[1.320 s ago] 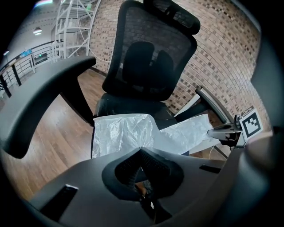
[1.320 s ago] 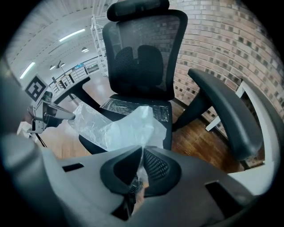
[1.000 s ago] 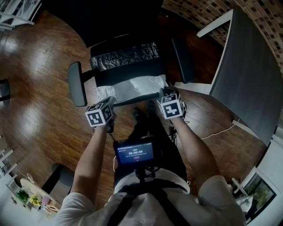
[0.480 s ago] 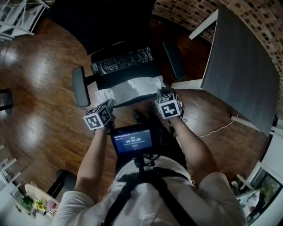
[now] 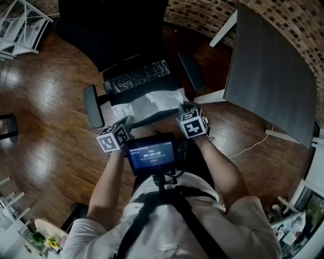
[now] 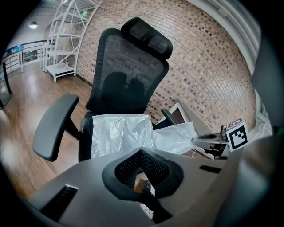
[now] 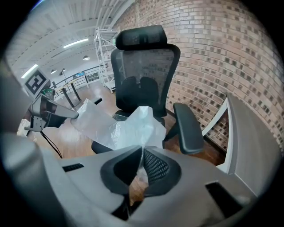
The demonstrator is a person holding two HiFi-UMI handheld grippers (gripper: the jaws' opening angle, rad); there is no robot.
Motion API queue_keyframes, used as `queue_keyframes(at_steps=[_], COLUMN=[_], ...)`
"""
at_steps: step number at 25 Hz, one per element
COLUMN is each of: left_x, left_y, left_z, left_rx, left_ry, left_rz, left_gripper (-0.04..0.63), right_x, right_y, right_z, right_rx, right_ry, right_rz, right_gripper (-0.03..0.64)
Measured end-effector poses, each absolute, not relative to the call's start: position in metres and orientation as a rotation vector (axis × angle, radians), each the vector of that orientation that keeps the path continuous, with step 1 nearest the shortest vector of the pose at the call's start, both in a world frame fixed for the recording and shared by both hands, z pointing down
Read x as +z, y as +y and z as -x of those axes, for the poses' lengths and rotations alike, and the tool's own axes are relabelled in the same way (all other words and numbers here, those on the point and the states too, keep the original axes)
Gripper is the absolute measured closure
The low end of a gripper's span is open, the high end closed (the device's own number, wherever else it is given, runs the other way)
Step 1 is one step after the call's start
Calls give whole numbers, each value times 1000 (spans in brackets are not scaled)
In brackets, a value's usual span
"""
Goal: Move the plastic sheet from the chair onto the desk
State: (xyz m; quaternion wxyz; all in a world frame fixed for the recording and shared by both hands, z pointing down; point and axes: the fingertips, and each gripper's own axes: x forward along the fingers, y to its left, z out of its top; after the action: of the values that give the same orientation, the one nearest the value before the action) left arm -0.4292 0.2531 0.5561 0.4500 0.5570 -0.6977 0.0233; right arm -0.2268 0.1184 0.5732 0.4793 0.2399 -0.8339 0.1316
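A white, crinkled plastic sheet (image 5: 149,102) lies over the seat of a black office chair (image 5: 112,30), and its near edge is lifted. My left gripper (image 5: 126,120) is shut on the sheet's near left corner (image 6: 120,133). My right gripper (image 5: 183,108) is shut on the near right corner (image 7: 137,124). In each gripper view the sheet runs into the closed jaws, at the left gripper (image 6: 141,150) and the right gripper (image 7: 142,150), and hangs stretched between them. The dark grey desk (image 5: 268,76) stands to the right of the chair.
The chair's armrests (image 5: 91,106) (image 5: 189,70) flank the sheet. A brick wall (image 5: 202,12) runs behind the chair, and a white rack (image 5: 23,25) stands at the back left. A cable (image 5: 248,146) lies on the wooden floor near the desk. A lit screen (image 5: 151,154) sits at my chest.
Both grippers have risen with the sheet's near corners, so the near edge has come up off the seat. The chair and desk now sit higher in the head view.
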Motion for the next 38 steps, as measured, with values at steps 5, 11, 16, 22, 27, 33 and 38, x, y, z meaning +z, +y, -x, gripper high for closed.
queue_keyframes(at_steps=[5, 11, 16, 22, 27, 33, 38], left_x=[542, 521, 503, 477, 465, 447, 445], left_y=[238, 220, 197, 162, 134, 113, 89], left_z=[416, 390, 360, 305, 265, 234, 208], left_rx=[57, 34, 26, 24, 32, 22, 25], left_ry=[-1731, -1740, -1736, -1705, -1694, -1694, -1705], left_rz=[-1431, -1445, -1487, -1562, -1608, -1647, -1656], left_gripper=[595, 595, 595, 595, 595, 595, 595], right_x=[560, 539, 526, 503, 490, 473, 467], right_y=[115, 103, 88, 63, 40, 19, -1], right_z=[222, 200, 175, 131, 101, 74, 39], right_rx=[320, 302, 297, 308, 298, 281, 322], right_ry=[-2074, -2107, -2145, -2186, -2221, -2272, -2292], right_rz=[-559, -514, -505, -539, -553, -593, -627], right_gripper=[611, 612, 612, 612, 611, 612, 612])
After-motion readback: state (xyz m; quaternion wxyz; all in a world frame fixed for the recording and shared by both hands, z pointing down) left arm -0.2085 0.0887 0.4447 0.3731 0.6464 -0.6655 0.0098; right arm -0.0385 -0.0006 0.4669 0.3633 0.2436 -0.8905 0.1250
